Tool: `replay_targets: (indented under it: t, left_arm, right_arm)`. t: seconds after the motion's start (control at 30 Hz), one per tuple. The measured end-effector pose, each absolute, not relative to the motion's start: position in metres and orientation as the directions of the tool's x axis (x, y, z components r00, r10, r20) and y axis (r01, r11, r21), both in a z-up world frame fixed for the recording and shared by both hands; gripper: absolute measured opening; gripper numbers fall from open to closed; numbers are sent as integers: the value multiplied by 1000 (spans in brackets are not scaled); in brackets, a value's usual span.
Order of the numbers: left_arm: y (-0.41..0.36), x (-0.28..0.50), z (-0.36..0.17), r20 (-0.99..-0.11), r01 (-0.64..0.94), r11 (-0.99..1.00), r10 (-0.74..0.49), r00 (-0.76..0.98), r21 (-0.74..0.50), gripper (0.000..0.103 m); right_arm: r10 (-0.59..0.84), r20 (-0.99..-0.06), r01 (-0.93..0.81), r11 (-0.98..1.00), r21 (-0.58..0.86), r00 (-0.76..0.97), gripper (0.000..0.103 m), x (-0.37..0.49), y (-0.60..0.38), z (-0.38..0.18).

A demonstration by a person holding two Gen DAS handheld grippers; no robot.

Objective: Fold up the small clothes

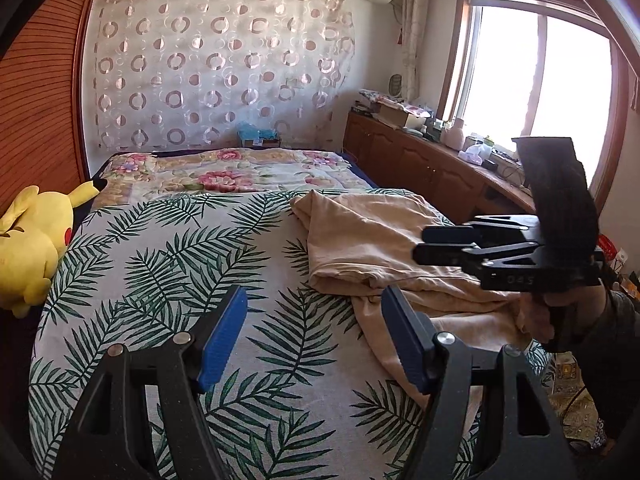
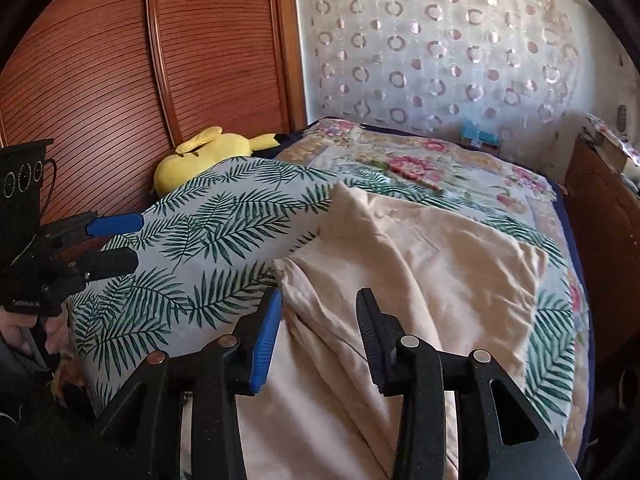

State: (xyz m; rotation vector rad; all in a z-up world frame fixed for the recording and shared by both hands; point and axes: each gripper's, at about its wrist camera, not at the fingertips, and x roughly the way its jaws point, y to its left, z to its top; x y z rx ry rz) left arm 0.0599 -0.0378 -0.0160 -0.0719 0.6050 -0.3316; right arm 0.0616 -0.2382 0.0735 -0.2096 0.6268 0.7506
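A beige garment point(image 1: 372, 240) lies crumpled and partly folded on the leaf-print bedcover point(image 1: 180, 264), toward the bed's right side; it also shows in the right wrist view point(image 2: 420, 256). My left gripper point(image 1: 314, 308) is open and empty, above the bedcover just left of the garment's near edge. My right gripper point(image 2: 318, 312) is open and empty, hovering over the garment's near part. The right gripper also shows in the left wrist view point(image 1: 424, 246) over the garment, and the left gripper shows at the left of the right wrist view point(image 2: 134, 240).
A yellow plush toy point(image 1: 28, 244) lies at the bed's left edge by the wooden wardrobe point(image 2: 120, 80). A floral quilt point(image 1: 240, 176) covers the far half of the bed. A wooden cabinet point(image 1: 420, 164) with clutter runs along the right under the window.
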Motion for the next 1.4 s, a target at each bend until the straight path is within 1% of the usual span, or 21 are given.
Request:
replay_targets:
  t: [0.17,0.33,0.43,0.57,0.63,0.67,0.7,0.73,0.77,0.9,1.07,1.2,1.27,1.4]
  left_arm:
    - [-32,58,-16,-544,279,946,-324,774,-167,70]
    - [-28,57,-17,-547,271,947,-319,774,-169,70]
    - [-28,58,-20,-554,274,946,-323,767,-173,70]
    - [-31,57,-23,-559,282,942,-334,759,-179,70]
    - [-32,57,-24,-563,284,943,-332,757,-174,70]
    - [-32,57,-25,-564,285,943,-332,756,-173,70]
    - [-33,57,-25,-568,287,942,-333,753,-173,70]
    - [-33,57,-26,-570,288,942,-334,751,-173,70]
    - [-33,57,-26,-573,289,942,-334,749,-172,70]
    - [-37,56,-29,-579,293,940,-338,742,-173,70]
    - [-43,56,-32,-585,305,937,-346,734,-172,70]
    - [-46,57,-34,-589,312,934,-352,727,-174,70]
    - [-48,56,-35,-591,316,933,-356,724,-175,70]
    - [-49,58,-38,-599,318,932,-356,718,-173,70]
  right_arm:
    - [551,-667,-716,697,39,501,40,99,-197,52]
    - [527,-728,-746,665,31,439,40,115,-167,47]
    - [495,-764,-769,639,-3,415,40,120,-147,42]
    - [436,-788,-759,649,-60,435,40,128,-134,30]
    - [437,-778,-757,649,-76,452,39,129,-133,30]
    - [424,-771,-747,657,-100,475,25,129,-131,29]
    - [405,-765,-732,670,-125,501,18,132,-128,28]
    - [405,-763,-725,678,-119,504,10,133,-129,28]
    - [424,-757,-725,683,-94,498,7,134,-132,29]
    - [486,-675,-692,720,-50,554,5,131,-155,54]
    - [479,-587,-623,780,-57,653,5,137,-194,95]
    - [424,-547,-549,832,-80,722,5,152,-225,118]
    - [366,-538,-491,865,-104,759,5,164,-241,125]
    - [256,-561,-370,924,-98,787,5,196,-262,120]
